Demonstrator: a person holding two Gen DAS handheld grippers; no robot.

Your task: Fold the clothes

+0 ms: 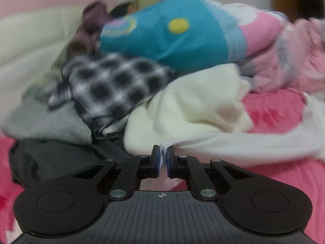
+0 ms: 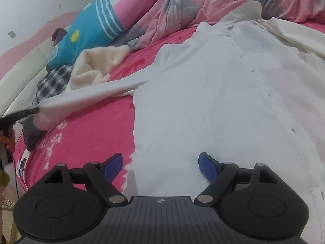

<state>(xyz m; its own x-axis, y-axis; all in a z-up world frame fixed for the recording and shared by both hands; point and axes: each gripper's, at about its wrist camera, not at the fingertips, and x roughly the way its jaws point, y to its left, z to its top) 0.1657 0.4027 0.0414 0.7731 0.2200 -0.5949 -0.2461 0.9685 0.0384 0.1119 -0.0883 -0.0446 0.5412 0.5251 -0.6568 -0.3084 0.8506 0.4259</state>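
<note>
A white button-up shirt [image 2: 213, 93] lies spread flat on the pink bed sheet [image 2: 91, 126], collar at the far end. Its left sleeve [image 2: 91, 93] is stretched out to the left. My left gripper [image 1: 162, 152] is shut on the sleeve's cuff [image 1: 163, 148], and the sleeve [image 1: 243, 144] runs off to the right; that gripper also shows in the right wrist view [image 2: 30, 110]. My right gripper [image 2: 160, 160] is open and empty, just above the shirt's bottom hem near its left corner.
A pile of clothes lies at the head of the bed: a cream fleece [image 1: 199, 101], a black-and-white checked piece [image 1: 105, 85], grey [image 1: 46, 124] and dark [image 1: 56, 156] garments. A teal and pink plush pillow [image 1: 178, 32] and a pink quilt [image 2: 223, 2] lie behind.
</note>
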